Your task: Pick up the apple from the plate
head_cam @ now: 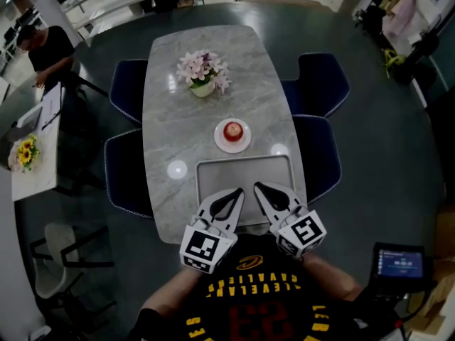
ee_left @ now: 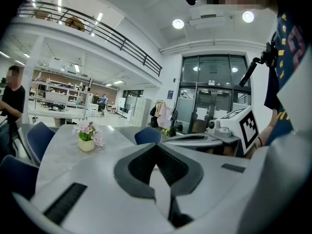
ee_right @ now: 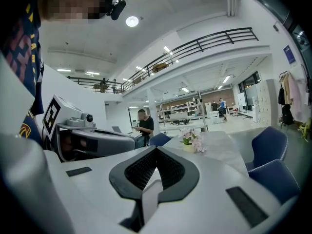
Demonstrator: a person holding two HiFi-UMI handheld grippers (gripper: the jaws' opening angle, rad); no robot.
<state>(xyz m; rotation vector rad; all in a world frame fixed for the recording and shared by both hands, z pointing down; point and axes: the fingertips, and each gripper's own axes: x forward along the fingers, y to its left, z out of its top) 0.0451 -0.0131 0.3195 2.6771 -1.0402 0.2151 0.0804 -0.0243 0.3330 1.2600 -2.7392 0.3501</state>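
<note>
One apple (head_cam: 232, 131) sits on one white plate (head_cam: 220, 143) at mid-frame of the head view, central on the worktop (head_cam: 170, 98), within reach from the near end. One flower pot (head_cam: 202, 75) stands above it and one grey tray (head_cam: 245, 166) lies below. The left gripper (head_cam: 234, 194) and right gripper (head_cam: 261, 189) hang at lower centre over the tray, well short of the apple. Both have their jaws closed on nothing, which I judge a neutral carry. Four blue chairs (head_cam: 126, 94) flank the worktop.

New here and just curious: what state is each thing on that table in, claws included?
apple: resting on the plate, untouched.
plate: flat, holding the apple.
tray: flat, nothing visible in it.
flower vase: upright.
left claw: shut, empty.
right claw: shut, empty.
</note>
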